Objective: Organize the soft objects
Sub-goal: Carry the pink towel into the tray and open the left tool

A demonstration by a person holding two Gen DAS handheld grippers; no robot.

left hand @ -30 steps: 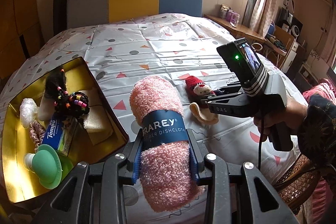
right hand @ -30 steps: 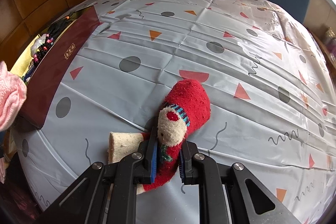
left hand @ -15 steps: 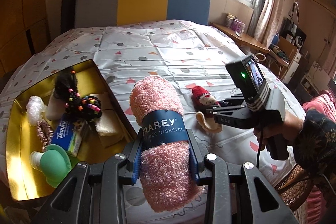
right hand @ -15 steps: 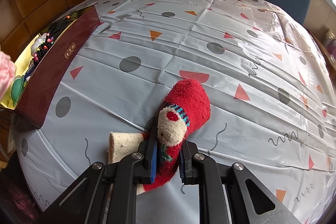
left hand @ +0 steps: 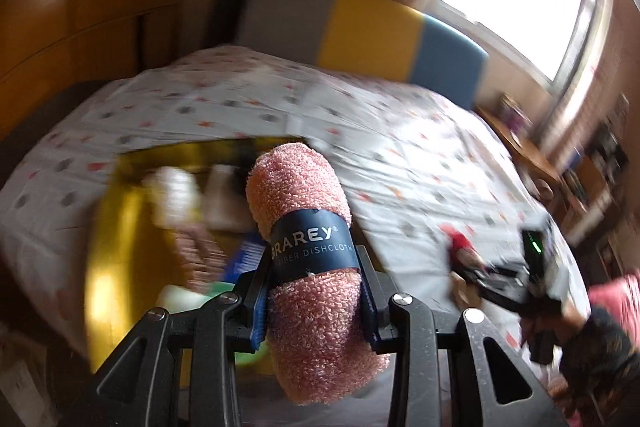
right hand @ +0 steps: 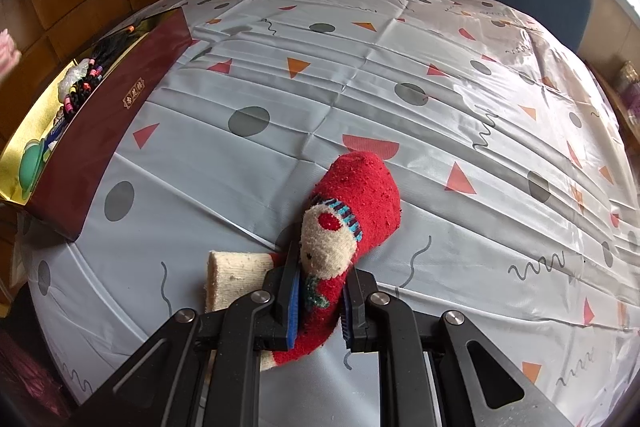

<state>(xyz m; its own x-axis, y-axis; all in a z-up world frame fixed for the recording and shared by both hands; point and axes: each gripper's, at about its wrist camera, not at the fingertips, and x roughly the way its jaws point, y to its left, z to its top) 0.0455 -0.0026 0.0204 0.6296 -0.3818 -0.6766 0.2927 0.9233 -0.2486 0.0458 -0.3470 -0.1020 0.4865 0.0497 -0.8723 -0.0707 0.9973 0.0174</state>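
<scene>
Left gripper [left hand: 316,291] has its jaws clamped on the rolled pink dishcloth [left hand: 308,247], squeezing it right at the dark paper band, and the roll's long axis runs straight out ahead along the fingers. The left view is smeared with motion blur, but the gold-lined box [left hand: 116,227] sits ahead and to the left of the roll, already holding a jumble of items I can't make out there. That's the relation that counts: the box lies left of the jaws, and the left hand is by far the nearer one to it, so my guess is the dishcloth goes in there next.

Over on the right, the right gripper [right hand: 318,301] has its jaws pinching the red Christmas sock [right hand: 356,211] at its middle, the sock lying on the patterned tabletop [right hand: 440,87], toe pointing away, cream cuff off to the left. From this side the box [right hand: 112,131] is well apart, far to the left at the tabletop's edge.
</scene>
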